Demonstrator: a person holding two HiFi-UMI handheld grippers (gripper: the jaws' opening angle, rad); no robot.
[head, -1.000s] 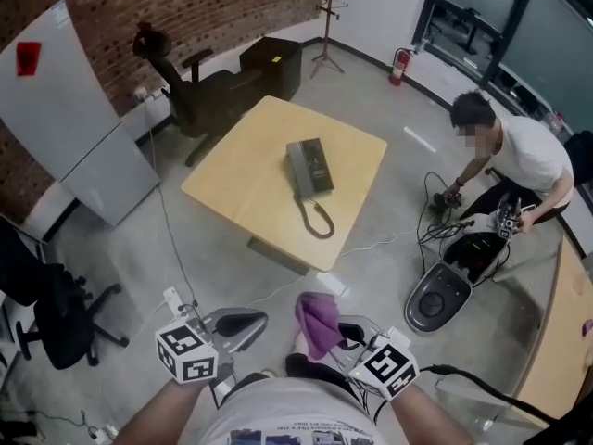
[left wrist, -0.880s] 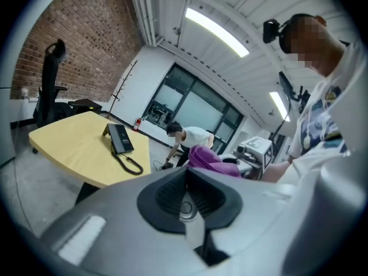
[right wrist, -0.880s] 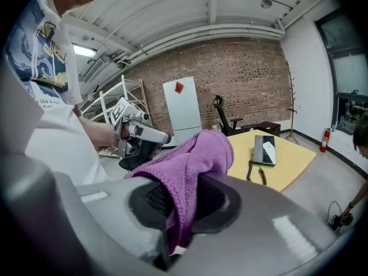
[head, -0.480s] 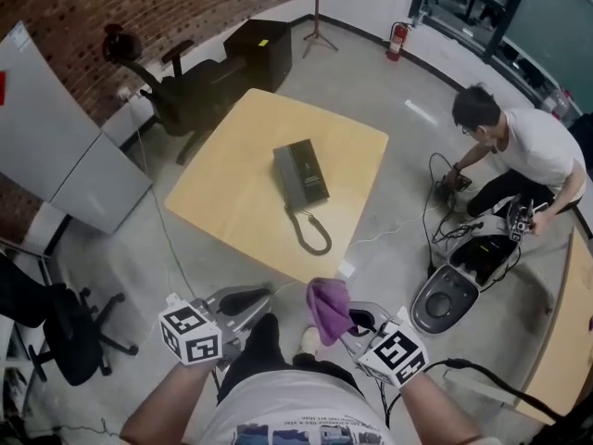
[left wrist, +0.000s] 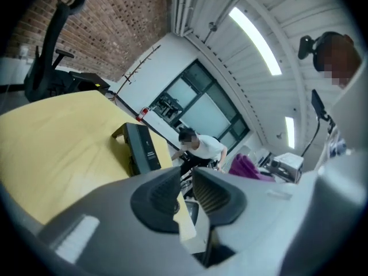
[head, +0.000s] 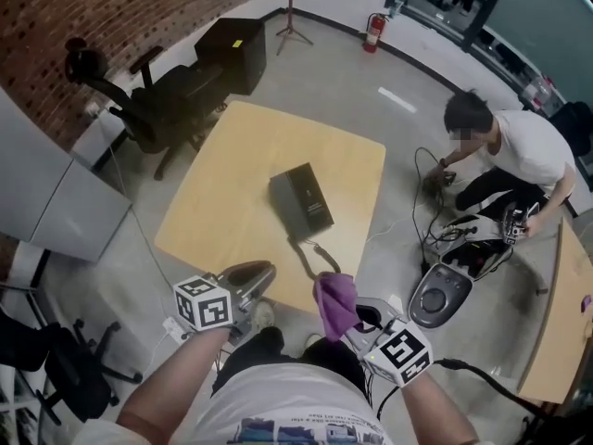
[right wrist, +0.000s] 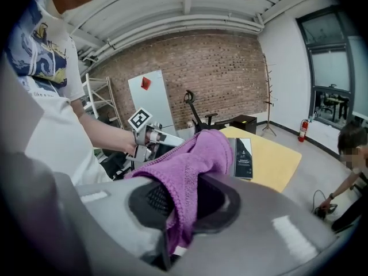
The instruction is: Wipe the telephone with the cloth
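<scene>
On the yellow table [head: 213, 202], near its middle, the black telephone [head: 301, 200] lies flat, with its cord [head: 310, 253] running toward the near edge, and neither gripper touches it. The right gripper [right wrist: 183, 195] is clamped on the purple cloth [right wrist: 190, 154], which stands up out of its jaws, and it is held just in front of the table's near edge. The left gripper [left wrist: 185, 181] is beside it on the left; its jaws have just been opening and now stand a little apart with nothing between them.
</scene>
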